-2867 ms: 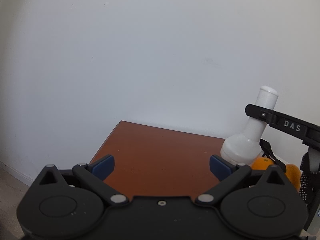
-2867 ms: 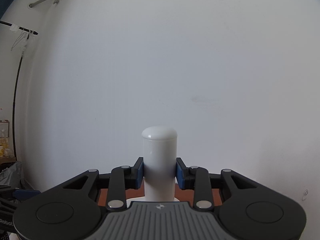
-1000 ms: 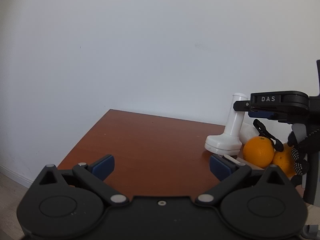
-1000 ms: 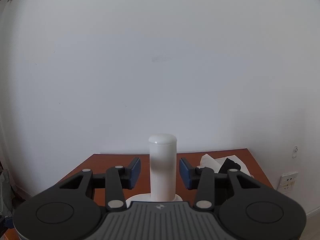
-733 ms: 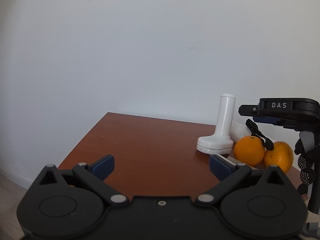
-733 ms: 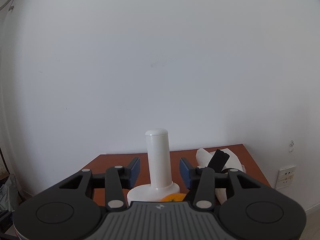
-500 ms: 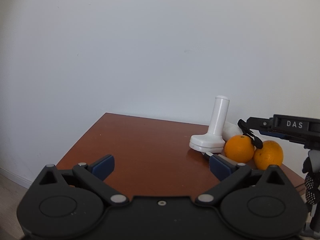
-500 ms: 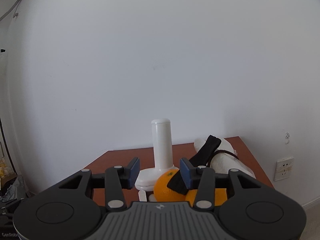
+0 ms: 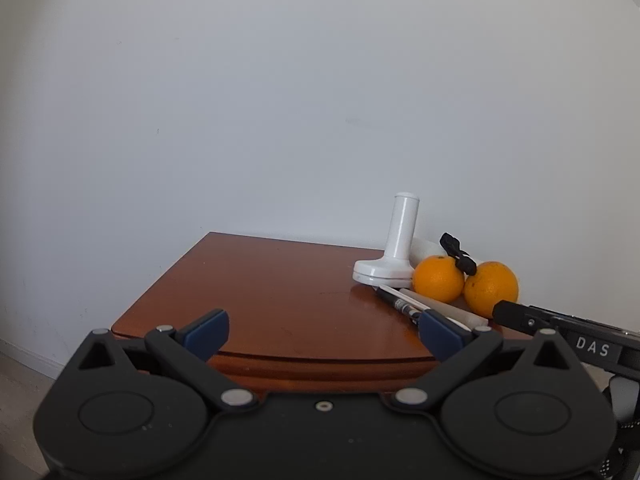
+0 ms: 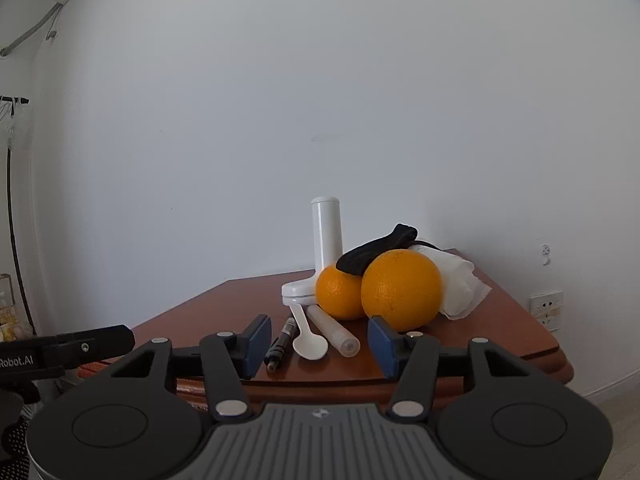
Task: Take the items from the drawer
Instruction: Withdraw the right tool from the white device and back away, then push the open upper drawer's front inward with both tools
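Observation:
A white tool with a tall handle and a flat base point(image 9: 394, 252) stands upright on the brown cabinet top point(image 9: 280, 304); it also shows in the right wrist view point(image 10: 326, 248). Two oranges point(image 10: 400, 294) lie beside it, with a black strap point(image 10: 380, 256), a white spoon point(image 10: 306, 338), a white tube point(image 10: 332, 330) and a black pen point(image 10: 282, 342). My left gripper point(image 9: 324, 330) is open and empty in front of the cabinet's front edge. My right gripper point(image 10: 318, 342) is open and empty, back from the items.
A crumpled white tissue point(image 10: 460, 284) lies behind the oranges. A white wall rises right behind the cabinet. A wall socket point(image 10: 548, 306) sits low on the right. The cabinet's front edge point(image 10: 360, 384) is just before my right fingers.
My right gripper let go of the white tool, which now stands on the cabinet, and drew back from it. Both grippers moved back and lower, so more items show.

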